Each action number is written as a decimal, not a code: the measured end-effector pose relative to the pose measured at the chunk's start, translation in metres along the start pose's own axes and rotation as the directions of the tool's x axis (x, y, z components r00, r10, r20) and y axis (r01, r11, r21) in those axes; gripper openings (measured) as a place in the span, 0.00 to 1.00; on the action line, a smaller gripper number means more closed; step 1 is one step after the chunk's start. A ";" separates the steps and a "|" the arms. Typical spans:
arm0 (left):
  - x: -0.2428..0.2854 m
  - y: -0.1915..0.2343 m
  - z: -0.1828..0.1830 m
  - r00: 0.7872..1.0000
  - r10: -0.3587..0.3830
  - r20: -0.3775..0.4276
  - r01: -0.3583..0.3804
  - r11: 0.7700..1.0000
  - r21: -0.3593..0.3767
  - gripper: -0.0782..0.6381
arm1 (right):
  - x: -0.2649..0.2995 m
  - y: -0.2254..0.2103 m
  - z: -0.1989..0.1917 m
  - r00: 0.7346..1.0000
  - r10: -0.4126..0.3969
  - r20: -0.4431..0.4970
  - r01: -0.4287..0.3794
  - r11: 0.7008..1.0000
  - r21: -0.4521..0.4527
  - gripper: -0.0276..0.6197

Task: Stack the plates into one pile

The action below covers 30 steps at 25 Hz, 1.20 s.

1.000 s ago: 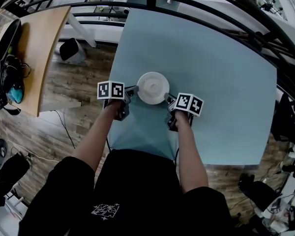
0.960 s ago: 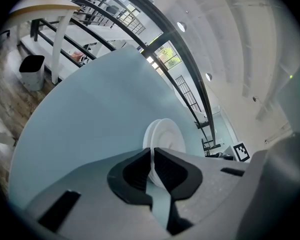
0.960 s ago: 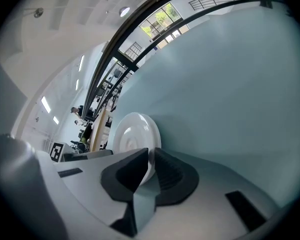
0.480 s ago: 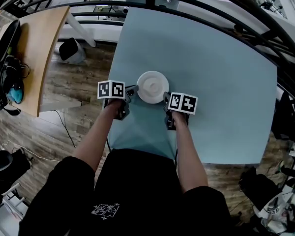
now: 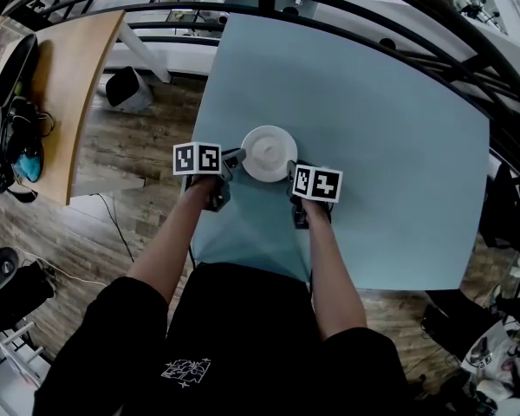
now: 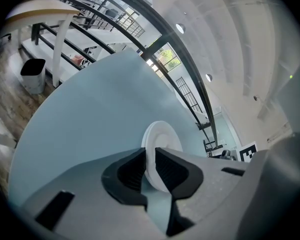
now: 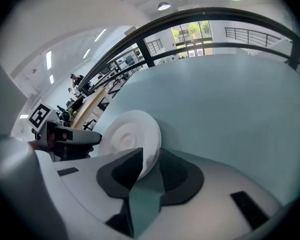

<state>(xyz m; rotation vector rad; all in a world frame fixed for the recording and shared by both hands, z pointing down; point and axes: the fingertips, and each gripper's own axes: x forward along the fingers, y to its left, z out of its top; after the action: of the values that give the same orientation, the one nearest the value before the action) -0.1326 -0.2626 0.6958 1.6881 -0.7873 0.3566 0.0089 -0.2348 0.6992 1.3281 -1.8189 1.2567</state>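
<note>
Head view shows a pale blue-green table (image 5: 373,146) on a wood-plank floor (image 5: 130,180). A black curved railing (image 5: 355,11) runs along the table's far side. A wooden desk (image 5: 74,85) stands to the left, well apart from the table.

The white plate (image 5: 269,152) lies flat on the table near its front edge, between my two grippers. I cannot tell whether it is one plate or several stacked.

The left gripper (image 5: 232,159) is at the plate's left rim. In the left gripper view its jaws stand nearly together, and the rim fills the narrow gap between the ribbed pads, so this gripper has the plate clamped. The right gripper (image 5: 292,173) is at the plate's right rim. In the right gripper view its jaws have just been opening. The rim sits between them, but table shows through the gap and the pads do not press on it.

Only the head view shows both forearms and the floor around the table. Only the left gripper view shows the round ceiling lights (image 6: 180,28). Only the right gripper view shows the windows (image 7: 190,31) beyond the railing, and it also shows the left gripper side-on against the plate.

A light-coloured bin (image 5: 126,89) stands on the floor beside the desk, and its contents are not visible. A black bag (image 5: 13,85) lies on the desk, and its contents are likewise hidden.
</note>
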 end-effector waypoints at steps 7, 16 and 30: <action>-0.004 0.000 0.001 0.998 0.062 0.009 -0.062 0.996 0.065 0.20 | -0.015 -0.003 0.009 0.997 0.028 0.070 -0.029 0.999 0.017 0.20; -0.028 -0.005 0.005 0.985 0.119 0.121 -0.125 0.992 0.036 0.20 | -0.048 -0.002 0.009 0.980 0.146 0.134 -0.152 0.988 0.037 0.06; -0.072 -0.078 -0.048 0.933 0.115 0.340 -0.151 0.985 0.082 0.12 | -0.133 -0.005 -0.013 0.927 0.304 0.220 -0.278 0.950 -0.142 0.05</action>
<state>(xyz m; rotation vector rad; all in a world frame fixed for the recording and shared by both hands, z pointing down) -0.1247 -0.1878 0.6067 1.8260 -1.1558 0.2087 0.0598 -0.1684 0.5945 1.2248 -2.2908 1.1613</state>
